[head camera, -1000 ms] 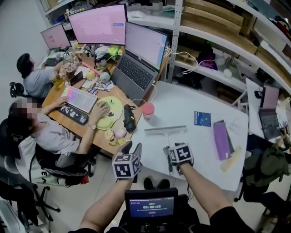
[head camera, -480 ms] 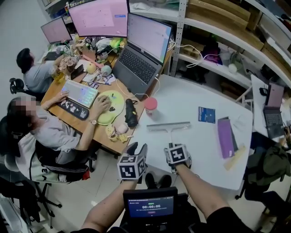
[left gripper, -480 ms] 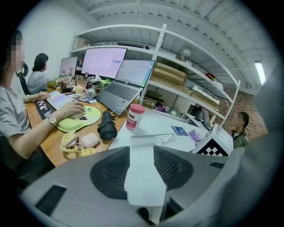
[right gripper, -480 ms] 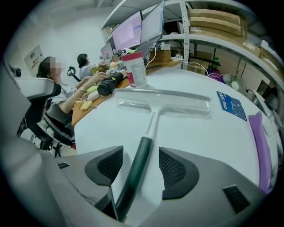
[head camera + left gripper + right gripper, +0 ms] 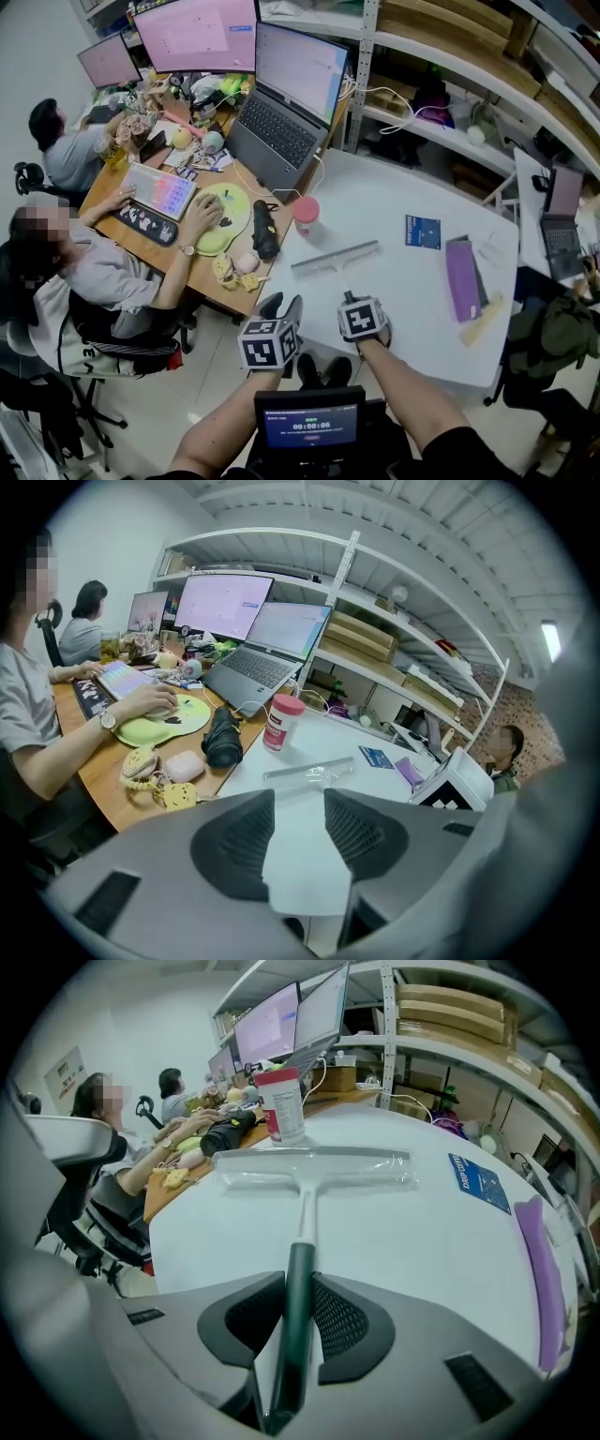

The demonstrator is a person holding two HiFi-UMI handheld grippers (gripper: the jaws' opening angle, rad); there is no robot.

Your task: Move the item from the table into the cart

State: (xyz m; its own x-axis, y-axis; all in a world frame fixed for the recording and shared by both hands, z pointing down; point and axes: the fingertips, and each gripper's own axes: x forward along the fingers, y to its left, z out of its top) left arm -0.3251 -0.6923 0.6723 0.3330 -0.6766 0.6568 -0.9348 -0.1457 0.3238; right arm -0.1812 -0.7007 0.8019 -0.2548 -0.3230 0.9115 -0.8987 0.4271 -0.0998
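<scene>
The right claw [image 5: 298,1290] pinches the dark green handle of a squeegee [image 5: 306,1168]. Its jaws have just been closing, and both ribbed pads now press against the handle's sides. The squeegee lies on the white table [image 5: 403,309], its pale shaft running away from the claw to a long clear blade set crosswise. The handle end is close to the table's near edge, at the person's side.

The left claw [image 5: 295,822] hangs just left of the right one, its jaws spread, with only bare tabletop showing between them. It holds nothing and touches nothing that can be seen.

Beyond the blade stands a red-lidded bottle [image 5: 305,217], near the table's far left edge. A blue packet [image 5: 422,232] lies flat to the right of the blade, well apart from it. A purple flat object [image 5: 460,279] lies further right, near the table's right edge.

A wooden table [image 5: 202,281] adjoins the white one on the left. It carries a folded black umbrella [image 5: 265,231], an open laptop [image 5: 281,108], a keyboard [image 5: 157,192] and small clutter. A seated person [image 5: 103,272] rests a hand on a green mouse pad [image 5: 228,214] there.
</scene>
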